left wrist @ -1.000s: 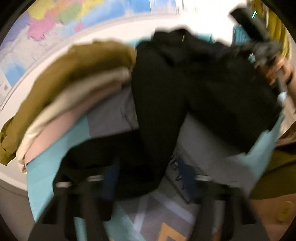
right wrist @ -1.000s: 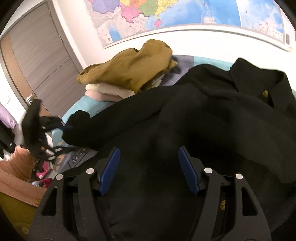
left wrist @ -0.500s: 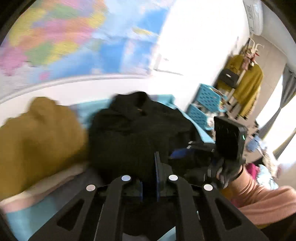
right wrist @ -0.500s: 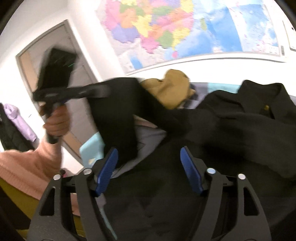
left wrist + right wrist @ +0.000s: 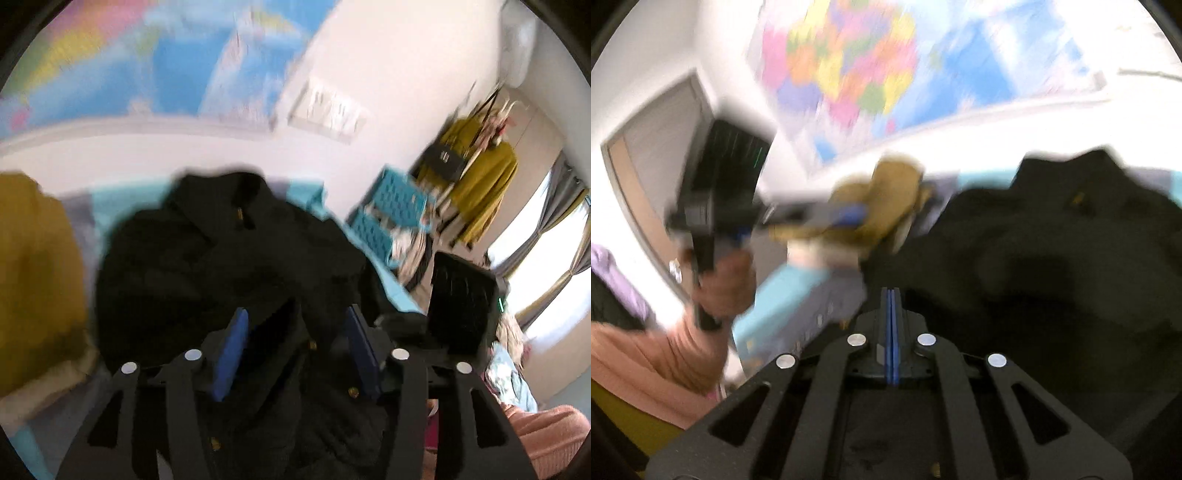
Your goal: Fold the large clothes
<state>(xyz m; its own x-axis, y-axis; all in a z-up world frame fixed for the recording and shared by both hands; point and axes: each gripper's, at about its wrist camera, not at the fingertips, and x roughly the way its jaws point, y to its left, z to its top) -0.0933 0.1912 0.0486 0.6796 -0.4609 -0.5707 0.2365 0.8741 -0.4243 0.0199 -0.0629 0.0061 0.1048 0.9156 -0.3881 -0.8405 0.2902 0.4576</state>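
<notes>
Two claws swapped states | left claw (image 5: pixel 295 347) now open, sleeve dropped onto black coat (image 5: pixel 207 258) just ahead | right claw (image 5: pixel 891 325) now closed, whether on cloth I cannot tell | sleeve fold probably done.

Wall map (image 5: pixel 849 81) motion-blurred, olive garment (image 5: pixel 33 277) cut off at frame edge, baskets (image 5: pixel 391 214) smeared

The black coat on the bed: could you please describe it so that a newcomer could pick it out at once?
Below the big wall map lies a bed with a light blue cover. The black coat is spread across it, just right of a stack of folded clothes topped by a mustard garment. It is the only black piece, with a collar and small gold buttons.
</notes>
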